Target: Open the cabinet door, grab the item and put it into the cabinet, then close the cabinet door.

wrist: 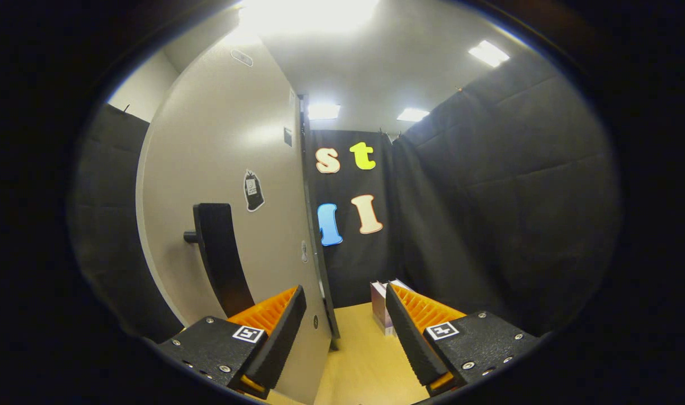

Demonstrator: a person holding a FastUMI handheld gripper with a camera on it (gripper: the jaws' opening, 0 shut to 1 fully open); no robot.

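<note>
Tongs [345,332] gape wide and hold nothing; I judge the cabinet door [230,185] still unopened, handle [221,256] untouched, item [381,306] waiting on the worktop [365,360]

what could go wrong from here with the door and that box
1. The tool is open beside the cabinet door, its near finger close to the door's free edge; moving ahead could knock the door.
2. The box stands partly hidden behind the far finger, so a forward reach may tip it.

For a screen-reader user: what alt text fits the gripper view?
The tool is open, holding nothing, with a beige cabinet door and its dark handle just ahead on the left. Beyond the right finger, a small box stands on the wooden table.
</note>
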